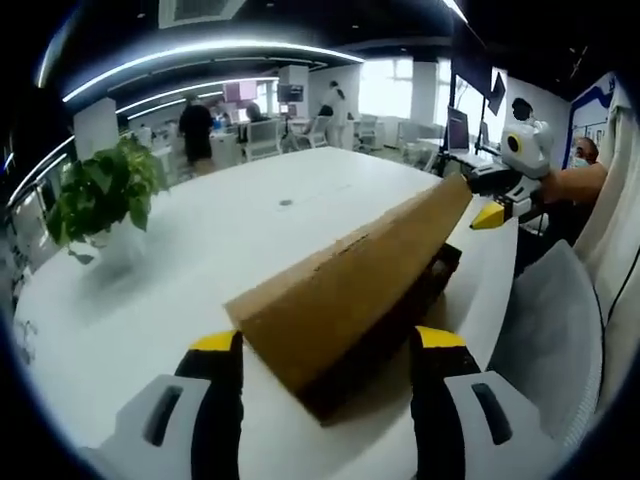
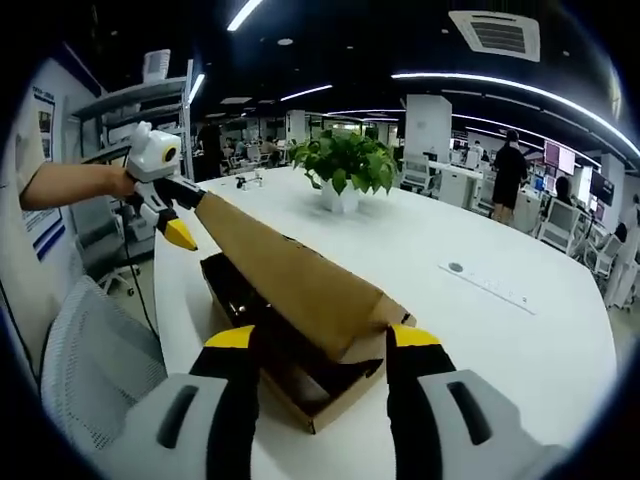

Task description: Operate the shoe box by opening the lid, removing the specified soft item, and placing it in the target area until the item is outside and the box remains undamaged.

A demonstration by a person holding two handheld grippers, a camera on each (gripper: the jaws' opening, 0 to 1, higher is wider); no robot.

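The shoe box point(image 2: 290, 375) sits on the white table point(image 2: 480, 330), close to the edge where the person stands, and its brown cardboard lid point(image 2: 290, 270) is tilted up along one long side, so the dark inside of the box shows beneath it in the right gripper view. The lid is lifted but not thrown back; I would call the opening step only partly done, and I cannot make out the soft item in the dark interior.

The two grippers face each other along the box's long axis, one at each short end. The right gripper point(image 2: 315, 340) has its yellow-tipped jaws set apart, straddling the near corner of the lid and the box end below it, with no clear squeeze on either. At the other end the left gripper point(image 1: 325, 345) is the same: jaws apart, one on each side of the lid's near end, which rises between them without being pinched as far as I can see. In each view the other gripper shows at the far end of the lid, its yellow tip touching or just beside the far corner.

The coming move turns on that long axis: both grippers are equally near, so I judge the lid should swing back about its long hinge side, evenly at both ends, or the cardboard may twist.

Farther off a potted plant point(image 2: 345, 165) stands on the table, well apart from the box, with office desks and people beyond.
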